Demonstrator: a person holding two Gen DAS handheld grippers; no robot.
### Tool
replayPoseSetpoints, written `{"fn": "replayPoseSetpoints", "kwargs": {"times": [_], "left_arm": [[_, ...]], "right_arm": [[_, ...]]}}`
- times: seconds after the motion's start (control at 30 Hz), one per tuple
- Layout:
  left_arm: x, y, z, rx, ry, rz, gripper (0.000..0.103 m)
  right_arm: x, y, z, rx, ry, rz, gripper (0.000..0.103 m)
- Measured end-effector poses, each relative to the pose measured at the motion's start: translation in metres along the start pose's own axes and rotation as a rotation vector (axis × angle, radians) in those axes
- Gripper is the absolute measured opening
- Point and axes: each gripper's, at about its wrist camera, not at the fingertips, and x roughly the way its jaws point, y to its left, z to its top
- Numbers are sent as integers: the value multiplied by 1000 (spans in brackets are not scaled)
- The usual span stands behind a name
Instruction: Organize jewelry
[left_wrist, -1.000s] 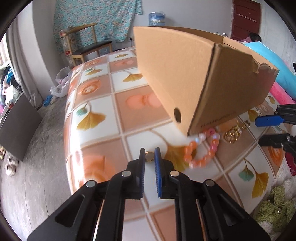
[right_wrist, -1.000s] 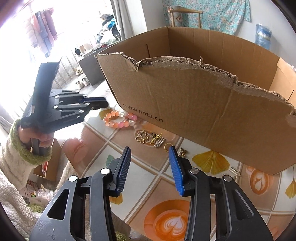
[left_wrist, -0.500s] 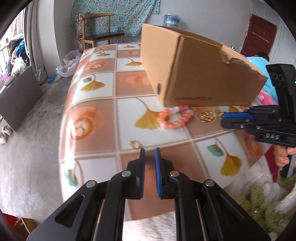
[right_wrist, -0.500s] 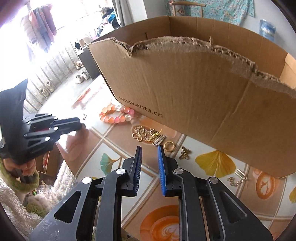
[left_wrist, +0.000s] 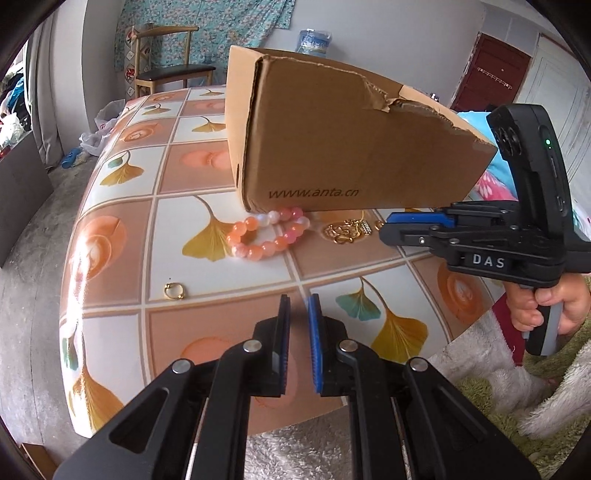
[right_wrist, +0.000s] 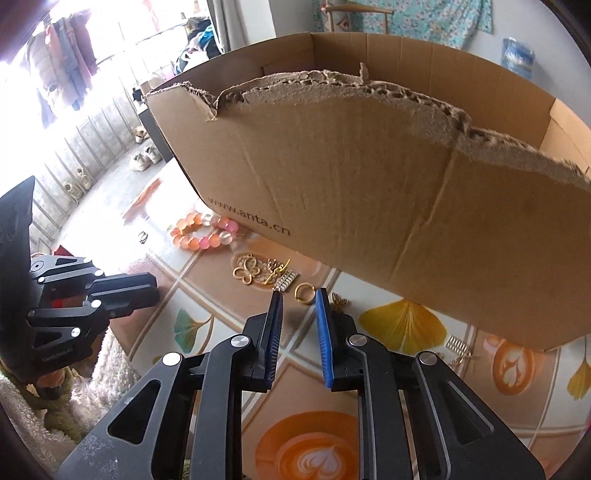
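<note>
Two hand-held grippers work over a surface (left_wrist: 229, 177) covered in a tiled ginkgo-leaf and coffee-cup pattern. The left hand-held gripper (left_wrist: 298, 301) has its jaws drawn nearly together with nothing between them, hanging over the near edge of the surface. At its ten o'clock lies a small gold ring (left_wrist: 174, 291), apart from everything else. At its twelve o'clock sits a round bracelet of orange and pink beads (left_wrist: 266, 236), touching the base of a torn brown cardboard box (left_wrist: 351, 147) printed with a web address.

The right hand-held gripper (right_wrist: 298, 301) also shows a narrow gap between its blue-faced pads (right_wrist: 322, 325), and nothing is pinched there. Just past its tips, at twelve o'clock, lies a second gold ring (right_wrist: 305, 292). At eleven o'clock is a heap of gold butterfly-shaped chain jewelry (right_wrist: 258, 271), and beyond it the bead bracelet (right_wrist: 203, 233). A small gold butterfly charm (right_wrist: 340, 301) lies at one o'clock, and a small gold rectangular piece (right_wrist: 456, 347) at three o'clock, near the box wall (right_wrist: 369, 192). All these pieces rest on the surface outside the box.
</note>
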Motion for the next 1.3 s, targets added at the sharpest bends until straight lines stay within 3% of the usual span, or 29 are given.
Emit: {"fn": "replayPoseSetpoints", "kwargs": {"times": [0.47, 0.57, 1.3], "left_arm": [[0, -4, 1, 23, 1, 1, 9], [0, -4, 1, 24, 1, 1, 9], [-8, -4, 0, 53, -11, 23, 10]], "right_arm": [[5, 17, 5, -104, 4, -33, 17], [5, 14, 5, -83, -2, -24, 10], [-9, 4, 2, -27, -38, 12, 9]]}}
